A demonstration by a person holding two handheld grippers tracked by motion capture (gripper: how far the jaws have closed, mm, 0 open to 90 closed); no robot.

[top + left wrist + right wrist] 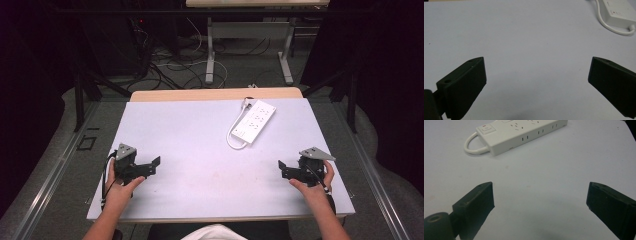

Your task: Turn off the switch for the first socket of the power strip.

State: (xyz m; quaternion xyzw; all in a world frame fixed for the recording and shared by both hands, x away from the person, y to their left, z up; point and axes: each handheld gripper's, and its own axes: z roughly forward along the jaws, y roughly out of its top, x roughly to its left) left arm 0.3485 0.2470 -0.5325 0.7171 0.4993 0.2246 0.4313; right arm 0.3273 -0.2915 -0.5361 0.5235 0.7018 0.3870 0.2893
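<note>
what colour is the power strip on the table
White, with a small red mark by its switch; the power strip shows best in the right gripper view.

A power strip (253, 121) lies on the far right part of the table (190, 135), angled with one end toward the table's far edge, its cord (231, 142) looping out at the near end. Nearer the person, the left gripper (156, 162) sits by the table's left edge and the right gripper (281, 165) by its right edge, well apart, jaws facing each other across bare surface. Behind the table, cables (170, 65) lie on the floor before a second table's legs (210, 50).
</note>
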